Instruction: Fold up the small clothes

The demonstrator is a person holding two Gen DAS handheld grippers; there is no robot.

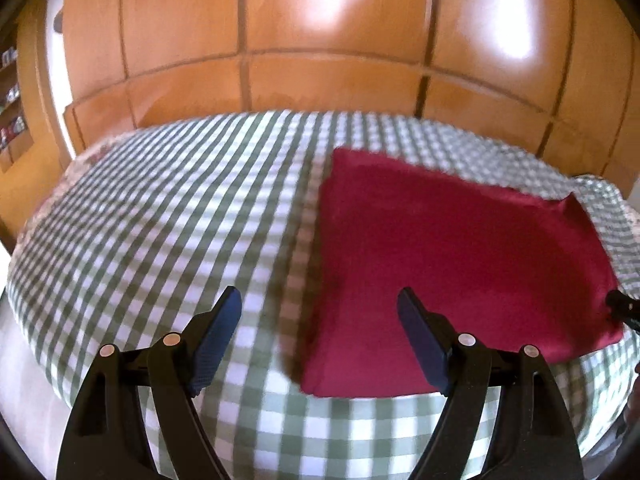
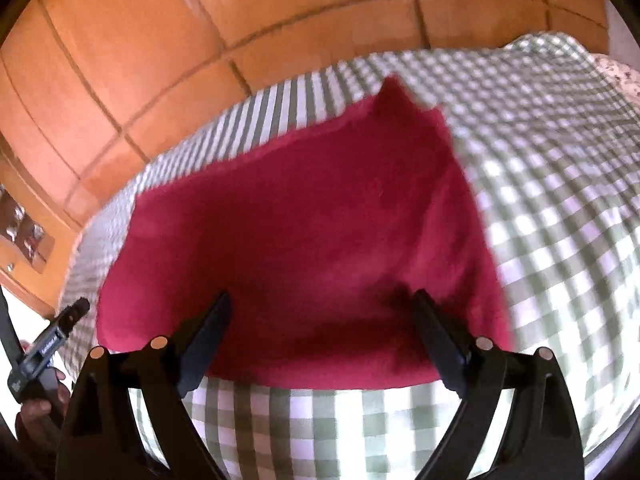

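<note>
Your left hand-held gripper (image 1: pixel 319 308) and right hand-held gripper (image 2: pixel 322 312) both gape wide and empty over the red cloth (image 2: pixel 304 248) on the checked bed (image 1: pixel 160 216); it looks soft and limp, so pinch its 6 o'clock corners.

left wrist: cloth's left | right wrist: above | shared: red cloth (image 1: pixel 460 264)

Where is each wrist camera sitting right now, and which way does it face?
Left wrist: above the checked cover, facing the wooden wardrobe; red cloth ahead-right; open left gripper in frame.
Right wrist: over the red cloth's near edge, facing the same way; open right gripper in frame.
Shared: cloth, cover, wardrobe; each view catches the other gripper at its edge.
</note>
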